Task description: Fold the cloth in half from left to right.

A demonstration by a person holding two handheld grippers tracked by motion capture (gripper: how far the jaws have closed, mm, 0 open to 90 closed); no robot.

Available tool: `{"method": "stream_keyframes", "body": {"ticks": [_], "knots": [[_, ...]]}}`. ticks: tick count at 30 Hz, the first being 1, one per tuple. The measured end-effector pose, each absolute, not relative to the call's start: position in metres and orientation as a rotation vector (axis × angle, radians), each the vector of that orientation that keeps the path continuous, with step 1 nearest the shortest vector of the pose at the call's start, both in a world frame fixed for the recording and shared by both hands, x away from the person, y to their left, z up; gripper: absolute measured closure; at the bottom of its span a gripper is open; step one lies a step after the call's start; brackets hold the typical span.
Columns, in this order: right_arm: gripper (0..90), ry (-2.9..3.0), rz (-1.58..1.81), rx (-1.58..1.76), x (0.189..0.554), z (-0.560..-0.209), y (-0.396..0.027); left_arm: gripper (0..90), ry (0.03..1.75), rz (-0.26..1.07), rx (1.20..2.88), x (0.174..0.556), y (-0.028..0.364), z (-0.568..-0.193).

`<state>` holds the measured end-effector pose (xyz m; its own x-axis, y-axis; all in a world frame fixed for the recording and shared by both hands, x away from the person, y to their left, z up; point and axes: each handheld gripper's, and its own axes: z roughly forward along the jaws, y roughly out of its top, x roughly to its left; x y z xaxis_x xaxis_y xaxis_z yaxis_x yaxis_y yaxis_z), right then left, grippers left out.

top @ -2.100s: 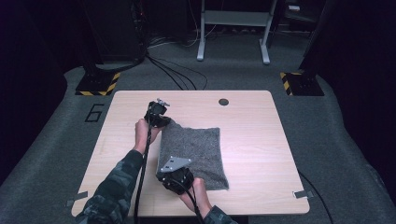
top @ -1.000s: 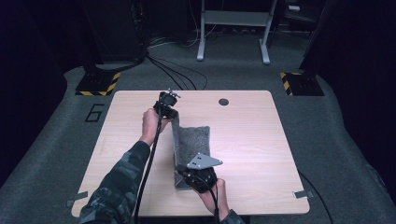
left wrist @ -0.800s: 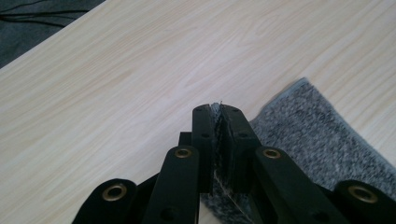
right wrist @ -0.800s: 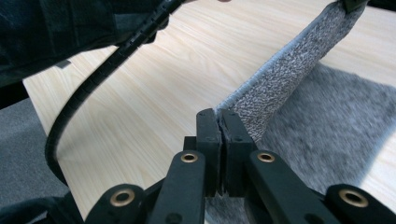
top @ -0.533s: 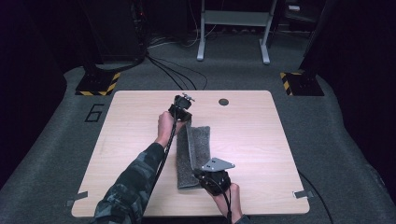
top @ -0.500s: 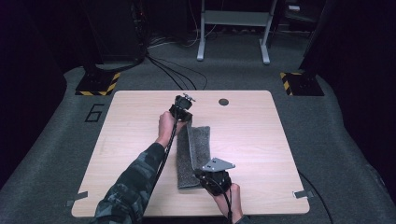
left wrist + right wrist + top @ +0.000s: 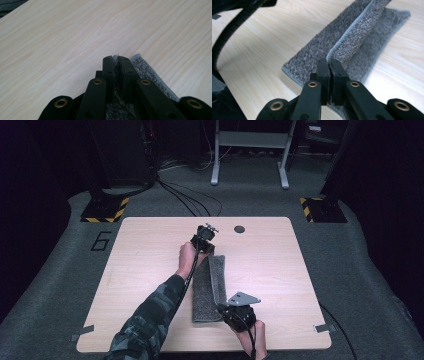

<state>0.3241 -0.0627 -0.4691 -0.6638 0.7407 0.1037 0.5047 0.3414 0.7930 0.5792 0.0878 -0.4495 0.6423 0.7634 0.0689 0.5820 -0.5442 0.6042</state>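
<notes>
Pale wood table [image 7: 150, 270] on grey carpet [image 7: 60, 285]; both hand-held grippers pinch the towel's [image 7: 202, 295] edge.

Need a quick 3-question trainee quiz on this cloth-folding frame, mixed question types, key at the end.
1. True or false: the grey fuzzy cloth lies spread out flat in a single layer on the light wooden table.
2. Multiple choice: the left gripper is A) open above the table, B) shut on an edge of the cloth, C) shut on a cable.
3. Fill in: the right gripper pinches the cloth's ____.

Key
1. False: one half is lifted and folding over the other.
2. B
3. Edge, at the end nearest the person.
</notes>
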Motion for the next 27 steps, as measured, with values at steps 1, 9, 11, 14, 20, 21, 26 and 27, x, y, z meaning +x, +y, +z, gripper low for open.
{"method": "stream_keyframes", "body": {"ticks": [1, 9, 11, 14, 20, 21, 26, 27], "knots": [[87.5, 2.336, 1.216, 1.124, 0.324, -0.471, -0.064, 83.4, 1.047, 0.442, 2.320, 0.579, 0.087, -0.450], [68.0, 2.362, 1.105, 1.196, 0.325, -0.482, -0.077, 34.0, 1.066, 0.377, 2.240, 0.578, 0.089, -0.447], [57.9, 2.365, 1.081, 1.232, 0.325, -0.485, -0.084, 27.6, 1.060, 0.370, 2.208, 0.575, 0.095, -0.442], [46.6, 2.372, 1.053, 1.287, 0.327, -0.489, -0.097, 25.2, 1.061, 0.383, 2.212, 0.569, 0.105, -0.440], [27.2, 2.350, 1.067, 1.299, 0.341, -0.483, -0.108, 20.7, 1.113, 0.378, 2.239, 0.551, 0.134, -0.452], [25.0, 2.371, 1.055, 1.284, 0.348, -0.485, -0.106, 20.4, 1.119, 0.378, 2.245, 0.548, 0.138, -0.455], [21.0, 2.382, 0.980, 1.249, 0.362, -0.495, -0.094, 18.7, 1.149, 0.389, 2.289, 0.528, 0.154, -0.477], [20.5, 2.379, 0.968, 1.262, 0.363, -0.498, -0.092, 18.5, 1.158, 0.380, 2.300, 0.526, 0.156, -0.481]]}}
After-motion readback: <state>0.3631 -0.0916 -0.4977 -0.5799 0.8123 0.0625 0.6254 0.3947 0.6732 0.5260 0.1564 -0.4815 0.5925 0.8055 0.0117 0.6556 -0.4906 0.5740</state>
